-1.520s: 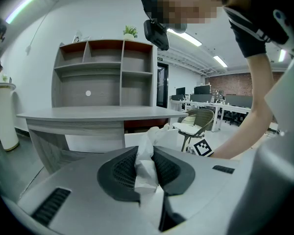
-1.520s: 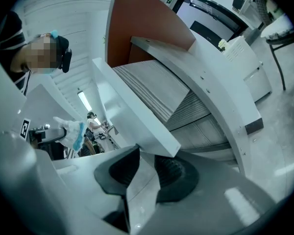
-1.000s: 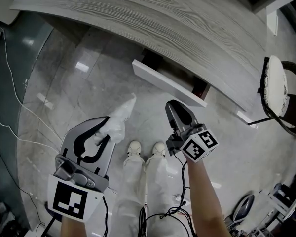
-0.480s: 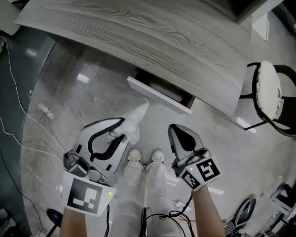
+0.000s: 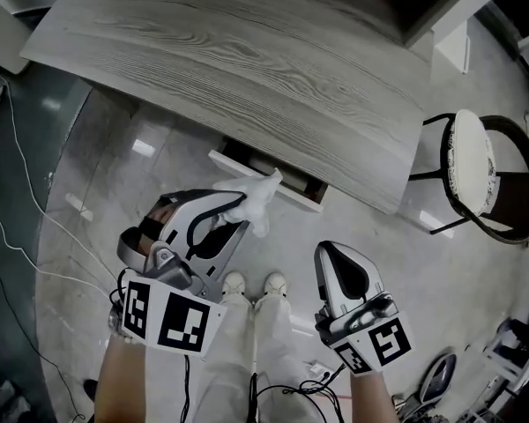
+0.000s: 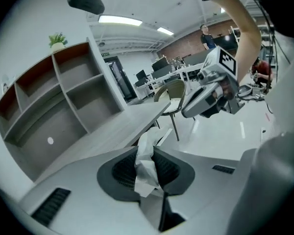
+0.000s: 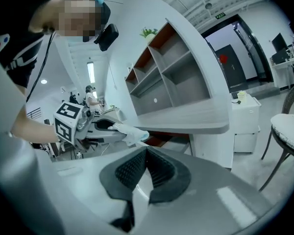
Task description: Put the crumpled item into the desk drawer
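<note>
My left gripper (image 5: 243, 204) is shut on a crumpled white tissue (image 5: 263, 197), whose loose end hangs right over the front edge of the open desk drawer (image 5: 266, 180). In the left gripper view the tissue (image 6: 146, 166) is pinched between the dark pads and sticks out ahead. The right gripper view shows the tissue (image 7: 131, 132) from the side, held by my left gripper (image 7: 118, 129). My right gripper (image 5: 342, 269) is shut with nothing in it, low at the right and well back from the drawer; its pads (image 7: 156, 168) meet.
The grey wood-grain desk top (image 5: 247, 69) runs across the top of the head view. A chair with a white seat (image 5: 473, 167) stands at the right. Cables (image 5: 18, 183) trail over the shiny floor at the left. My shoes (image 5: 251, 284) are below the drawer.
My left gripper has carried the tissue up and forward to the drawer's front. My right gripper has drawn back and down to the right.
</note>
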A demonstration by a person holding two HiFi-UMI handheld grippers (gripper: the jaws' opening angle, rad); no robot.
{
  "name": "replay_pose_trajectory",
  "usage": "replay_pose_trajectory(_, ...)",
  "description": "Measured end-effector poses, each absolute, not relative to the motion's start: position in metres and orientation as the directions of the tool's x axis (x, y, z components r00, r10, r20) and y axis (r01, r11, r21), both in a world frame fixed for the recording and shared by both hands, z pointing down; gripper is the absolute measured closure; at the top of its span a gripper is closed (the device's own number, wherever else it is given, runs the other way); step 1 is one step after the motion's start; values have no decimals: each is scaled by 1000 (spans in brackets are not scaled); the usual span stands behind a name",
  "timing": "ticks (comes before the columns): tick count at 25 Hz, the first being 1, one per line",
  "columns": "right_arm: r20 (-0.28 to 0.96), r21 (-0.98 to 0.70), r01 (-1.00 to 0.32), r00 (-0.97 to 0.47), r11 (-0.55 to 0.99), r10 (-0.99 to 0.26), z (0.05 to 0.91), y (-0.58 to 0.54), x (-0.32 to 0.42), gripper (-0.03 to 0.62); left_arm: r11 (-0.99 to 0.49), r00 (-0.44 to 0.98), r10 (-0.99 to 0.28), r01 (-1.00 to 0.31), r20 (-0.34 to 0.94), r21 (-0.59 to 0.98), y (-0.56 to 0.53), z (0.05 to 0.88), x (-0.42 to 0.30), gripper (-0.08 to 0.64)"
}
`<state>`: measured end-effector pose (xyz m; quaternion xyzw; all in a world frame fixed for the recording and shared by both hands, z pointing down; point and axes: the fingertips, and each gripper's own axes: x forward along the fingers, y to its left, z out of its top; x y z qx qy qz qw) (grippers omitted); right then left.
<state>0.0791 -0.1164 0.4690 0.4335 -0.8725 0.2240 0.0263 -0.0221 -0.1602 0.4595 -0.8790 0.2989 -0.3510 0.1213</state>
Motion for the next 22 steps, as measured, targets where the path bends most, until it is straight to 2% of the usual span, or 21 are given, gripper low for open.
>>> replay_pose_trajectory(14, 255, -378, -773, -616, 509, -746, 465, -109, 99, 583, -798, 488, -560, -101, 669, -594, -193, 495, 3, 499)
replay_pose_trajectory(19, 256, -384, -773, -615, 506, -746, 465, -110, 101, 583, -800, 469, -547, -50, 693, -597, -201, 502, 7, 499)
replay_pose_trajectory(22, 256, -386, -772, -616, 505, -745, 466, -110, 103, 583, -812, 470, -534, -54, 702, -581, -202, 506, 8, 463)
